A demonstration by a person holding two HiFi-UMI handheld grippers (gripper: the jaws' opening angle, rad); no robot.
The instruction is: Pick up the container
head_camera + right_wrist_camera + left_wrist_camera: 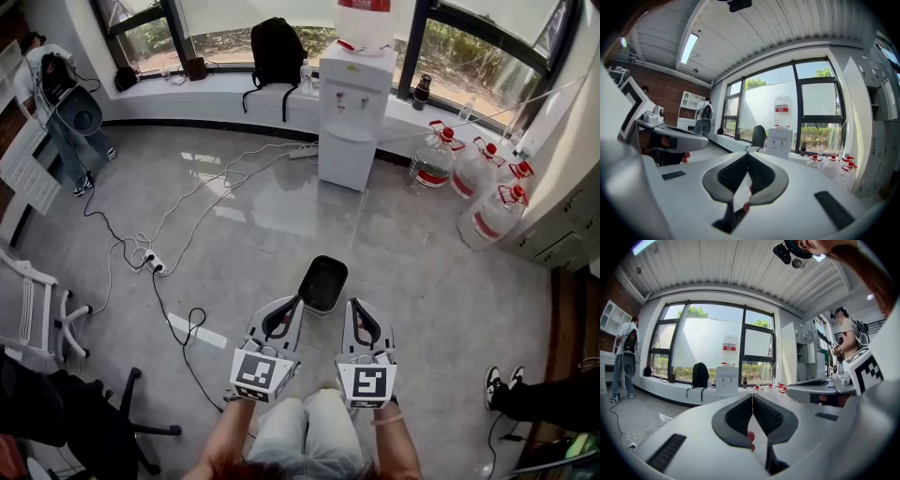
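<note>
In the head view, a dark rectangular container (323,283) with an open top stands on the grey floor, just beyond both grippers. My left gripper (296,302) is shut and empty, its tips close to the container's near left corner. The right gripper (353,304) is also shut with nothing in it, beside the near right corner. In the left gripper view the left gripper (752,395) has its pads closed together; in the right gripper view the right gripper (747,155) stands the same way. Both point nearly level at the windows, so neither gripper view shows the container.
A white water dispenser (354,103) stands by the window, with water jugs (478,178) to its right. Cables and a power strip (152,264) lie on the floor at left, near office chairs (37,314). A person (61,103) stands at far left; a shoe (495,384) shows at right.
</note>
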